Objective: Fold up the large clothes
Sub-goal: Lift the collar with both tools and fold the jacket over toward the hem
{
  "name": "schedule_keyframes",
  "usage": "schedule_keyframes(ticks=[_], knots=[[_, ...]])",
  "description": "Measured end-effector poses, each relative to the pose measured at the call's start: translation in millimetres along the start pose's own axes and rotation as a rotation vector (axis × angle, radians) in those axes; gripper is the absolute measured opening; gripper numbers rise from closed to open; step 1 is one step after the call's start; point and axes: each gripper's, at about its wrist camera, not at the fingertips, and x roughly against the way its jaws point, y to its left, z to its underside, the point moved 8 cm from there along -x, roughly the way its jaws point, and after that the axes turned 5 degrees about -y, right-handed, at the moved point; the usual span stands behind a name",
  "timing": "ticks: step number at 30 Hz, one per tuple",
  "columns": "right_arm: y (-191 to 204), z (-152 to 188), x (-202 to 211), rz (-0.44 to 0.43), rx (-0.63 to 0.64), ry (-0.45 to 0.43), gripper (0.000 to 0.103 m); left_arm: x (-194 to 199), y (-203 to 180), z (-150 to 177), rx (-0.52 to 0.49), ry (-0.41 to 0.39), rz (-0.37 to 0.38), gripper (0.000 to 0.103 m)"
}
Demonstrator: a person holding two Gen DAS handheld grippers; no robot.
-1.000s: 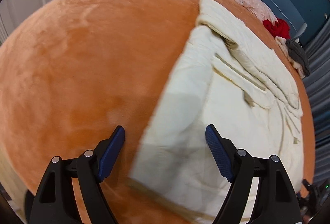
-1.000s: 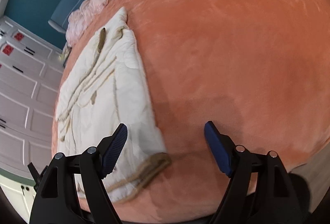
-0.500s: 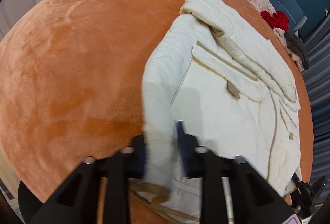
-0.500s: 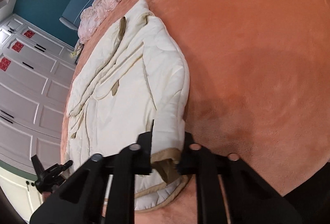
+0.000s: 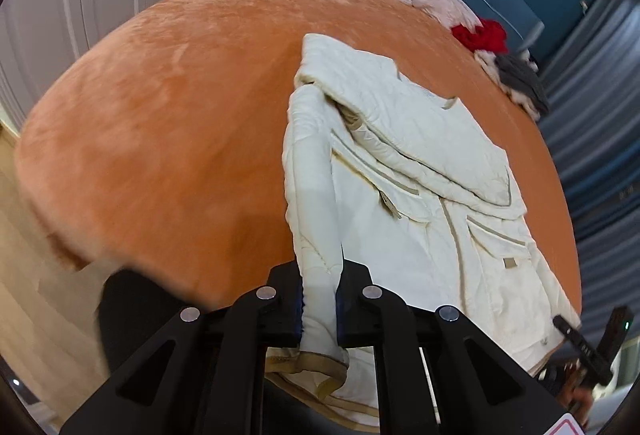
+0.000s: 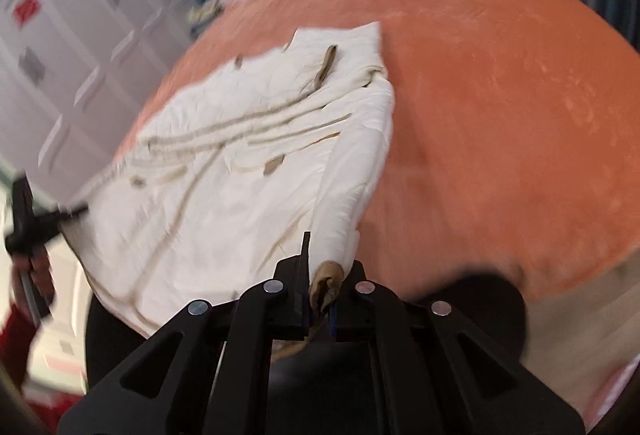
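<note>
Jaws of both grippers, left (image 5: pixel 320 299) and right (image 6: pixel 320 295), clench the coat (image 5: pixel 420 195) hem corners; lift evenly, then fold toward the bed's (image 5: pixel 180 115) far side.

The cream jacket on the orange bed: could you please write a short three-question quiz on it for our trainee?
1. True or false: the left tool is shut on a sleeve of the cream jacket.
2. What does the right tool pinch? A) the red garment B) the jacket's tan-trimmed cuff C) the grey garment
3. Fill in: the jacket lies on an ___ bed cover.

Key:
1. True; cream fabric is clamped between its pads.
2. B; the red garment and the grey garment lie at the far edge of the bed, apart from the jacket.
3. orange
</note>
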Motion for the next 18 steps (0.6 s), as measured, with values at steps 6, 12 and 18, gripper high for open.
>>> schedule_keyframes(ticks=[6, 12, 18], knots=[[10.5, 72.4, 59.6, -0.004, 0.006, 0.240, 0.004, 68.6, 4.2, 75.0, -0.089, 0.146, -0.015, 0.007], [29.1, -12.5, 75.5, -0.059, 0.019, 0.063, 0.004, 89.2, -25.7, 35.7, -0.105, -0.013, 0.061, 0.007], [38.8, -122.6, 25.6, -0.023, 0.001, -0.164, 0.004, 53.9, -55.7, -47.0, -0.150, -0.193, 0.090, 0.007]])
